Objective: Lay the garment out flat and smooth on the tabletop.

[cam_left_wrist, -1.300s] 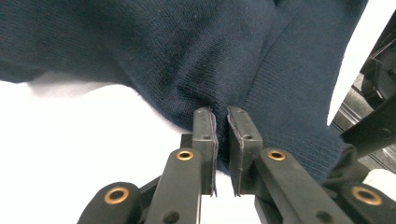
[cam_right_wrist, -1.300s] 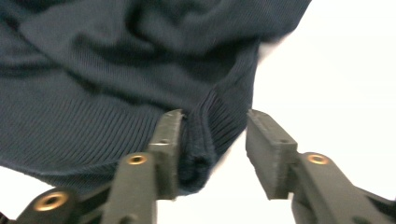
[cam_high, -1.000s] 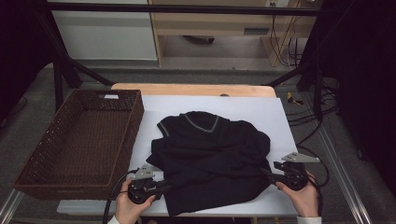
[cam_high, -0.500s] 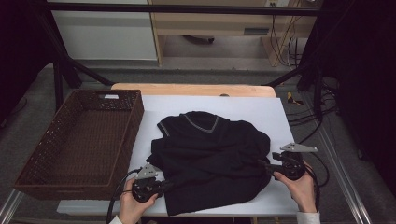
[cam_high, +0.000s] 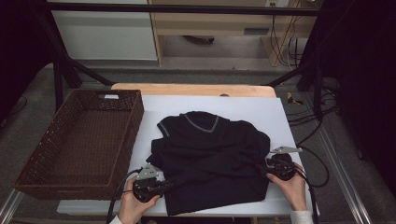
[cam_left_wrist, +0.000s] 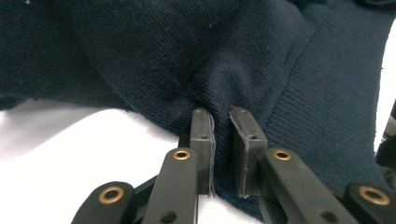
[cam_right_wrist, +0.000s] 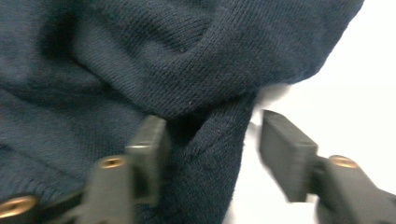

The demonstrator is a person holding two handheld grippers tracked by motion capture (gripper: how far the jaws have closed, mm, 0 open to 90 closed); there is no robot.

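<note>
A dark navy V-neck sweater (cam_high: 210, 149) lies crumpled on the white table sheet (cam_high: 261, 112). My left gripper (cam_high: 169, 180) is at its near-left corner. In the left gripper view its jaws (cam_left_wrist: 222, 123) have just closed and now pinch a fold of the sweater (cam_left_wrist: 140, 56) beside the ribbed hem. My right gripper (cam_high: 261, 167) reaches into the sweater's right edge. In the right gripper view its jaws (cam_right_wrist: 212, 120) have just been closing around a fold of the sweater (cam_right_wrist: 140, 56). The right pad still stands apart from the cloth.
A brown wicker basket (cam_high: 138, 112) stands left of the sheet, close to the sweater. The wooden table edge (cam_high: 191, 88) runs along the far side. Cables (cam_high: 308, 126) hang off the right.
My right gripper has slid left into the sweater's right edge. The left gripper has kept its place at the near-left corner.
</note>
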